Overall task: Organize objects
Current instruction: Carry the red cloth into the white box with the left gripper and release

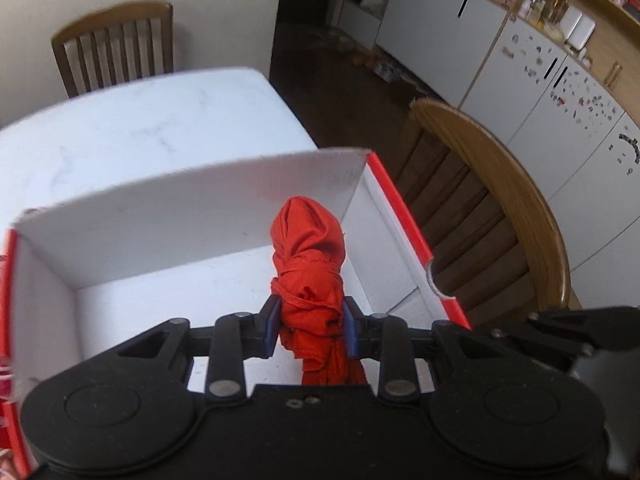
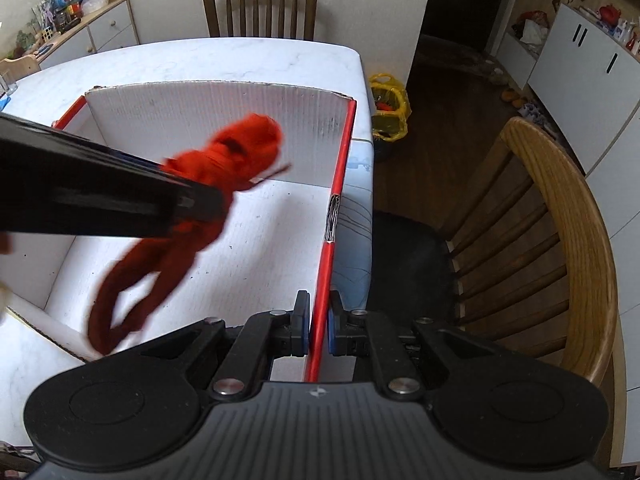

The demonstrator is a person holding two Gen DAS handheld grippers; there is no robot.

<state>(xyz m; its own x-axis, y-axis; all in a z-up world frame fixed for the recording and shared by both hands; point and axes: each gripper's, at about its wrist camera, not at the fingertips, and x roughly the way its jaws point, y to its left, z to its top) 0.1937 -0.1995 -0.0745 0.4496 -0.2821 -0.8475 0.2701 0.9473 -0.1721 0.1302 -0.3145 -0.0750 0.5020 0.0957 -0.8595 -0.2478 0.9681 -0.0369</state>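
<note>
A knotted red cloth (image 1: 310, 280) hangs over the inside of a white cardboard box with red outer sides (image 1: 160, 216). My left gripper (image 1: 310, 326) is shut on the cloth's bunched middle, and its knotted end sticks out past the fingers. In the right wrist view the same red cloth (image 2: 224, 160) is blurred, with loose loops that dangle toward the box floor, below the left gripper's dark body (image 2: 100, 196). My right gripper (image 2: 319, 326) is shut on the red right wall of the box (image 2: 338, 184), one finger on each side of it.
The box sits on a white marble table (image 2: 224, 60). A wooden chair (image 2: 560, 240) stands close to the box's right side and another chair (image 2: 260, 8) at the table's far end. A yellow bag (image 2: 390, 112) lies on the dark floor. White cabinets (image 1: 540, 92) line the right wall.
</note>
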